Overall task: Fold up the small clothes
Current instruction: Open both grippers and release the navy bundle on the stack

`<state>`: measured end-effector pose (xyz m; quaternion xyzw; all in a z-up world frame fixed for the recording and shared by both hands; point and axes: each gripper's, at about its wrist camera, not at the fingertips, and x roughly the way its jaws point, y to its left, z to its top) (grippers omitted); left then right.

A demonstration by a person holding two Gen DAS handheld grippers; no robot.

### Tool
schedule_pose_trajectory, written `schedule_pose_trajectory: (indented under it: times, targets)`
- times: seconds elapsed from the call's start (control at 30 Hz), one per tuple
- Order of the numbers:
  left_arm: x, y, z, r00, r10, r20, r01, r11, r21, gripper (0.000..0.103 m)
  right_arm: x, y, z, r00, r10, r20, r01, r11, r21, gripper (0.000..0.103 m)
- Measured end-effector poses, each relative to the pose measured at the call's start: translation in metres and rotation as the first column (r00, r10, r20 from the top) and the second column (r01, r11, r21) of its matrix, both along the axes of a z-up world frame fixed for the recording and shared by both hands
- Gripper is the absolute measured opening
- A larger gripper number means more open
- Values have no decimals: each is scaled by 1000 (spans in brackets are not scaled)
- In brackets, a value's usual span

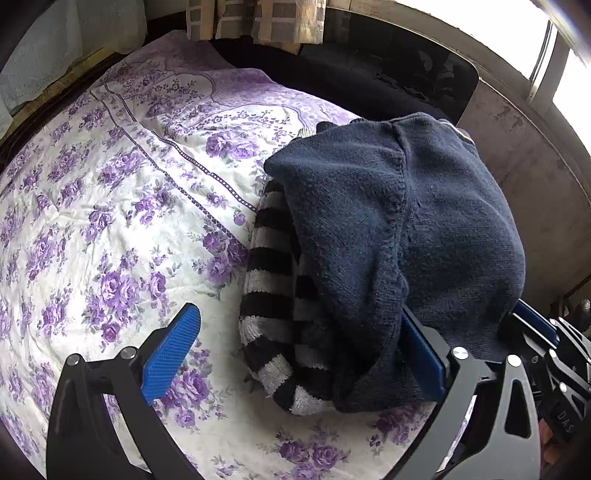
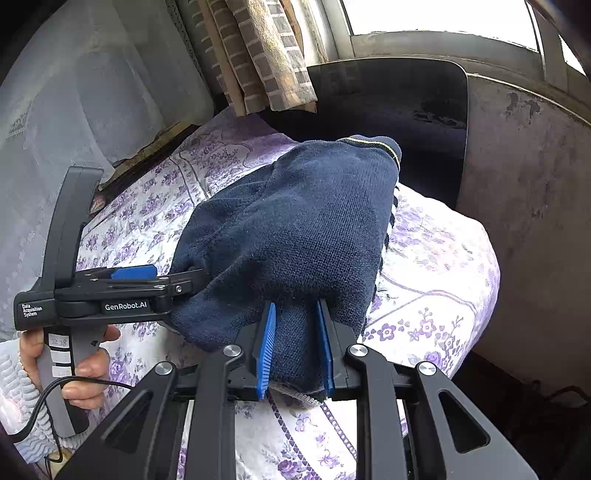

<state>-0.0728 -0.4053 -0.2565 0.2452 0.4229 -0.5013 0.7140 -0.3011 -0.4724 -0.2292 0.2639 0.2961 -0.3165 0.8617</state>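
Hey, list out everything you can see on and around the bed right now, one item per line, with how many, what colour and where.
navy knitted sweater: one, dark blue, heaped on the bed, one edge pinched in the right claw
striped knit: one, black and white, under the sweater, on the sheet
bedsheet: one, white with purple flowers, covering the bed
checked curtain: one, beige and grey, hanging beyond the bed
window: one, bright, above the concrete wall
dark panel: one, black, at the far end of the bed
left claw: one, black with blue pads, open, beside the sweater
right claw: one, black with blue pads, shut on the sweater
hand: one, gripping the left claw's handle
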Motion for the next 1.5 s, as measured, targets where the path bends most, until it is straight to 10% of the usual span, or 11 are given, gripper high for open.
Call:
schedule_pose_trajectory:
  times: [0.47, 1.0, 1.5]
  targets:
    - [-12, -14, 77, 997, -15, 80, 25, 991, -128, 87, -13, -25, 48, 997, -32, 77, 37, 997, -68, 22]
    - [7, -54, 6, 999, -7, 52, 8, 1000, -7, 99, 18, -65, 11, 998, -41, 55, 45, 997, -60, 23]
    - [-2, -43, 21, 998, 12, 60, -13, 1000, 10, 99, 21, -61, 23, 999, -52, 3, 52, 998, -41, 26]
